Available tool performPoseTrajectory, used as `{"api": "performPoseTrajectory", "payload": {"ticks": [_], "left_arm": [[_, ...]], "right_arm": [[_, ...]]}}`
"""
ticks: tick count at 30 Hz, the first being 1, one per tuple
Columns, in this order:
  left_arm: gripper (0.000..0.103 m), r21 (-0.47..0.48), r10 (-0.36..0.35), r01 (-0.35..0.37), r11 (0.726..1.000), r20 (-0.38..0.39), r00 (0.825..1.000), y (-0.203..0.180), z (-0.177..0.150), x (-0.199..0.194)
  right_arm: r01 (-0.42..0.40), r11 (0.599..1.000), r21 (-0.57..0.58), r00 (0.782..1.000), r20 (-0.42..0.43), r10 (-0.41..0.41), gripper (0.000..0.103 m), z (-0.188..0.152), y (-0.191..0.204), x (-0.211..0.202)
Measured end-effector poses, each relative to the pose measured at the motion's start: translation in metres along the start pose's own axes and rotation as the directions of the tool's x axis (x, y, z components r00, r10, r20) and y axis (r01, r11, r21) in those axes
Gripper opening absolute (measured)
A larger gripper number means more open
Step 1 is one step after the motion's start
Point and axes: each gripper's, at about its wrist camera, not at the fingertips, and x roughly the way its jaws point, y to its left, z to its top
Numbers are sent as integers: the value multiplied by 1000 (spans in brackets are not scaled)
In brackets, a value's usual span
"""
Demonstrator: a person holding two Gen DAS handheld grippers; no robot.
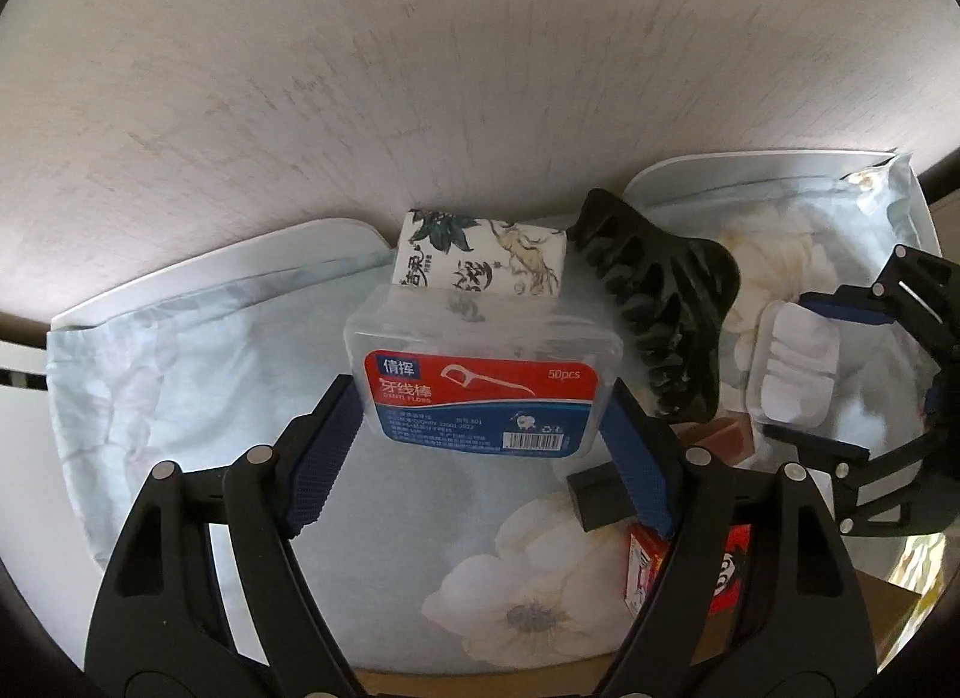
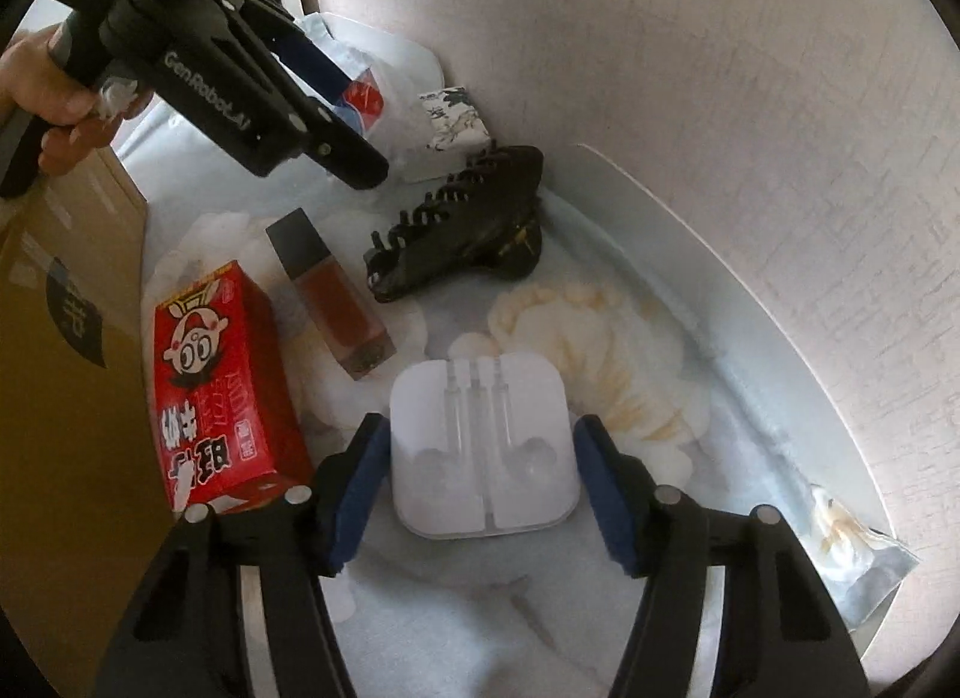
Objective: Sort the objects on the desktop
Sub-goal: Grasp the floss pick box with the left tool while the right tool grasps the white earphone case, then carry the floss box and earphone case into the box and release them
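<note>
Grasping a floss box (image 1: 483, 392) at frame center, the left tool (image 1: 483, 416) holds it, while the right tool (image 2: 480, 476) clamps a white earphone case (image 2: 483, 446) at lower center.

Left wrist view: close and low over the floral pale-blue cloth (image 1: 180, 374), facing the grey wall behind its far edge, along two blue-padded fingers. Right wrist view: also close, looking down from the cloth's right side toward its left, wall on the right. Shared by both: black toothed plastic hair claw (image 1: 660, 308) (image 2: 462, 224), white printed tissue pack (image 1: 480, 257) (image 2: 453, 119), red cartoon carton (image 1: 729, 566) (image 2: 222, 380).
</note>
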Motion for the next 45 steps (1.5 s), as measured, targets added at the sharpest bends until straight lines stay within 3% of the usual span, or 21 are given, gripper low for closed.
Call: {"api": "performPoseTrajectory", "payload": {"ticks": [9, 14, 22, 29, 36, 44, 45], "left_arm": [[78, 13, -2, 2, 1000, 29, 1000, -2, -7, -21], [78, 4, -22, 22, 1000, 56, 998, 0, -14, -43], [78, 41, -55, 49, 998, 151, 987, 10, -31, -109], [78, 113, -102, 76, 991, 250, 963, 28, -49, -184], [78, 169, -170, 125, 978, 289, 942, 39, -104, -226], [78, 200, -226, 183, 963, 223, 948, 44, -170, -219], [78, 195, -237, 197, 961, 208, 949, 46, -178, -215]], "right_arm": [[-27, 997, 78, 1000, 13, 26, 59, -1, -5, -11], [9, 993, 116, 1000, 21, -11, 59, 1, -5, -29], [44, 983, 176, 998, 44, -53, 59, 16, -3, -99], [47, 972, 232, 993, 91, -70, 59, 34, 17, -165], [66, 965, 253, 986, 135, -103, 59, 46, 70, -203], [36, 950, 310, 987, 139, -82, 59, 40, 133, -216], [66, 937, 344, 986, 119, -113, 59, 39, 140, -212]]}}
